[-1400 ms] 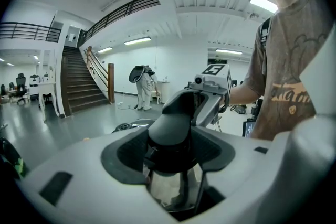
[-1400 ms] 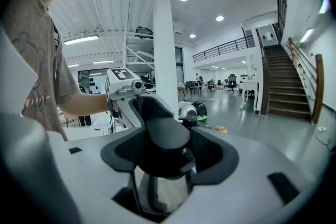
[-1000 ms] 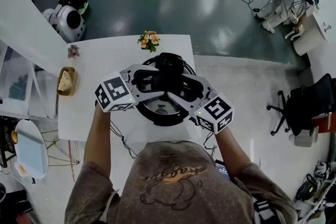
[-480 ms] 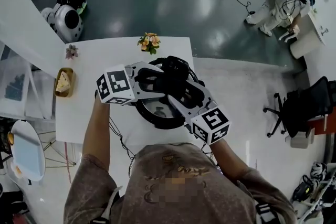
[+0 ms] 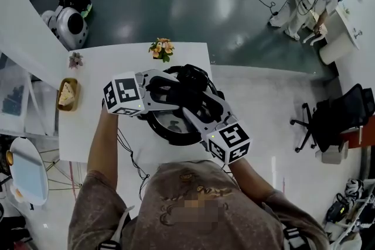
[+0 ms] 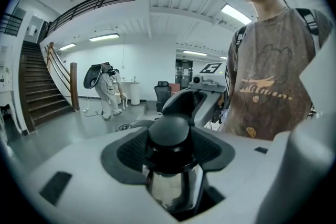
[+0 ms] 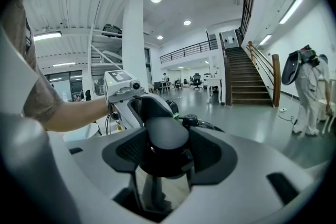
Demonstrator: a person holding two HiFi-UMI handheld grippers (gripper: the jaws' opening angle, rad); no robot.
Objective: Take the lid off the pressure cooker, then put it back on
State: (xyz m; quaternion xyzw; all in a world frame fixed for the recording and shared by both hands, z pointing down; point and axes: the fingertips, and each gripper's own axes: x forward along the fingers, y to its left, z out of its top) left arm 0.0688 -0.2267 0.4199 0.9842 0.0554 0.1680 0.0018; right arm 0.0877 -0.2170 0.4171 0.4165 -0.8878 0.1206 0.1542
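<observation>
The black pressure cooker [image 5: 169, 135] stands on the white table [image 5: 88, 126], its lid [image 5: 173, 123] mostly hidden under both grippers. My left gripper [image 5: 174, 89] comes in from the left and my right gripper [image 5: 197, 106] from the lower right. In the left gripper view a black knob-shaped lid handle [image 6: 169, 132] sits clamped between the ribbed pads of the left gripper [image 6: 169, 140]. In the right gripper view a like black handle [image 7: 165, 135] is pinched in the right gripper [image 7: 165, 143], with the left gripper's body [image 7: 126, 93] just beyond it.
A small flower bunch [image 5: 162, 47] stands at the table's far edge, right behind the cooker. A tiny plant [image 5: 75, 60] and a wooden dish with food [image 5: 67, 95] sit at the table's left. A black cable [image 5: 126, 150] trails off the near edge. An office chair [image 5: 337, 115] stands at the right.
Both grippers have swung clockwise about the cooker's middle, as seen from above: the left cube went up the picture, the right cube down and left. Both keep their hold.
</observation>
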